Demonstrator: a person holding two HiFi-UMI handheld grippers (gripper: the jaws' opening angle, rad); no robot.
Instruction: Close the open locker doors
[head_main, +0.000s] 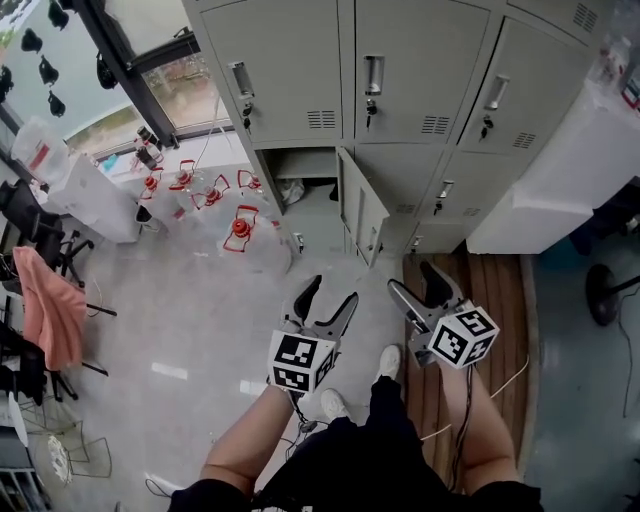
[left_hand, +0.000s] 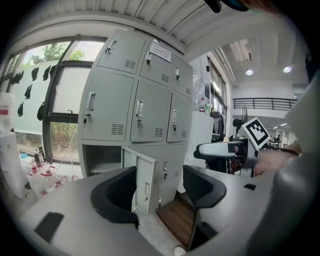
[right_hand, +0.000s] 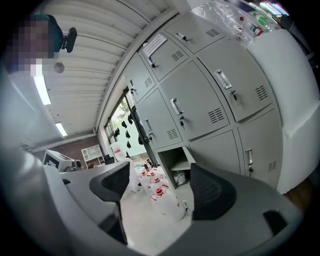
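A bank of grey lockers (head_main: 420, 70) stands ahead. Its bottom-left compartment (head_main: 305, 185) is open, and the door (head_main: 358, 205) swings out toward me, edge-on. In the left gripper view that door (left_hand: 145, 182) shows between the jaws, well beyond them. My left gripper (head_main: 328, 295) is open and empty, held low in front of my knees. My right gripper (head_main: 413, 280) hangs beside it, also open and empty. In the right gripper view the right gripper (right_hand: 160, 187) faces the open compartment (right_hand: 175, 162) from a distance. Neither gripper touches the lockers.
Several clear water jugs with red caps (head_main: 240, 230) stand on the floor left of the open locker. A white cabinet (head_main: 560, 180) adjoins the lockers at right, with a wooden platform (head_main: 490, 300) before it. Chairs and a pink cloth (head_main: 50, 300) are at far left.
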